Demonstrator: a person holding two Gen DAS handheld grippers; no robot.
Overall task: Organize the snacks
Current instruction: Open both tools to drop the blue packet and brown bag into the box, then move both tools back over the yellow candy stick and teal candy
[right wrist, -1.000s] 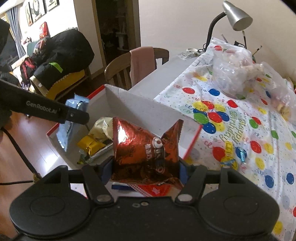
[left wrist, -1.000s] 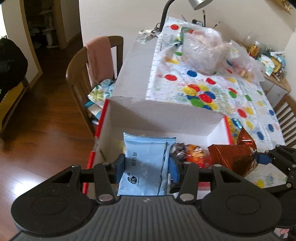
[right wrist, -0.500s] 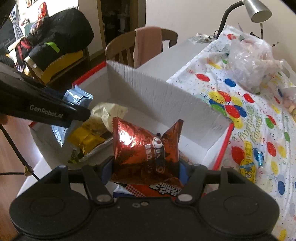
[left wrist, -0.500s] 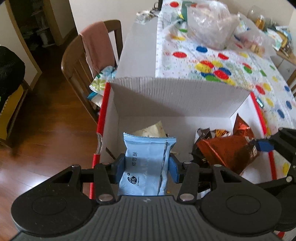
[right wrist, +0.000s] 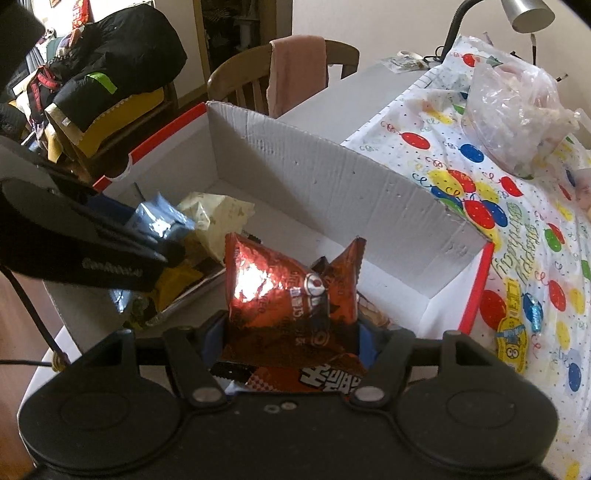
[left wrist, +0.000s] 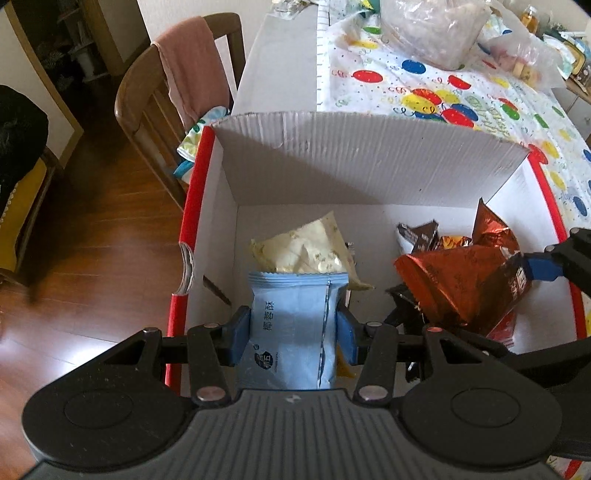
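Note:
A white cardboard box (left wrist: pixel 369 162) with red edges stands on the table; it also shows in the right wrist view (right wrist: pixel 332 184). My left gripper (left wrist: pixel 293 332) is shut on a light blue snack packet (left wrist: pixel 291 325) held over the box's left half. My right gripper (right wrist: pixel 290 332) is shut on a shiny red-brown snack bag (right wrist: pixel 288 295) held over the box's right half; that bag also shows in the left wrist view (left wrist: pixel 461 284). A cream packet (left wrist: pixel 306 251), a dark packet (left wrist: pixel 417 232) and a yellow packet (right wrist: pixel 177 277) lie inside the box.
A dotted tablecloth (left wrist: pixel 443 92) covers the table beyond the box, with clear plastic bags (right wrist: pixel 517 103) on it. A wooden chair with a pink cloth (left wrist: pixel 192 74) stands at the table's left. A desk lamp (right wrist: pixel 524 14) stands at the far end. Wooden floor (left wrist: pixel 92 240) lies left.
Both grippers have moved forward and down over the box with their packets still held. More of the box's inside and the packets on its floor now show.

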